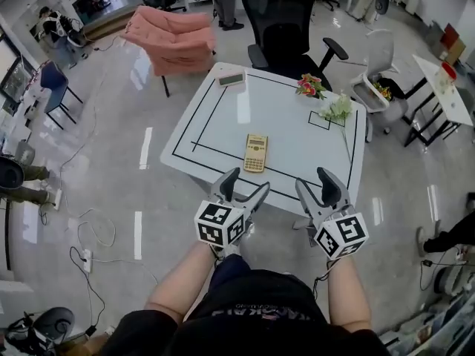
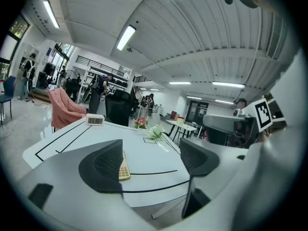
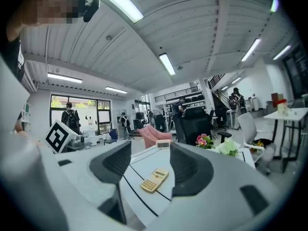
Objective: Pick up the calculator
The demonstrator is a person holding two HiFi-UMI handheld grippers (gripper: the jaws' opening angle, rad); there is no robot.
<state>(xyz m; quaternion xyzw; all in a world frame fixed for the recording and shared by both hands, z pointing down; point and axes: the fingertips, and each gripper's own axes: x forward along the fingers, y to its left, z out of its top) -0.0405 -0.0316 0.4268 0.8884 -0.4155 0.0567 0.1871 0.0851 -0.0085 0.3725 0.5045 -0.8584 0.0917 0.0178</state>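
A yellow calculator [image 1: 255,153] lies flat on the white table [image 1: 223,124], a little in from its near edge. My left gripper [image 1: 245,189] hovers over the near edge, just short of the calculator, jaws open and empty. In the left gripper view the calculator [image 2: 124,167] peeks out from behind the left jaw. My right gripper [image 1: 318,187] hangs at the near right edge, open and empty. Through the right gripper view the calculator [image 3: 154,180] shows between the jaws, still ahead of them.
A small white clock [image 1: 231,78] stands at the table's far edge. Pink flowers [image 1: 310,86] and a white bunch [image 1: 338,110] lie at the far right. Behind stand a black office chair [image 1: 286,28] and a pink-draped chair [image 1: 174,39]; cables [image 1: 93,236] run over the floor at left.
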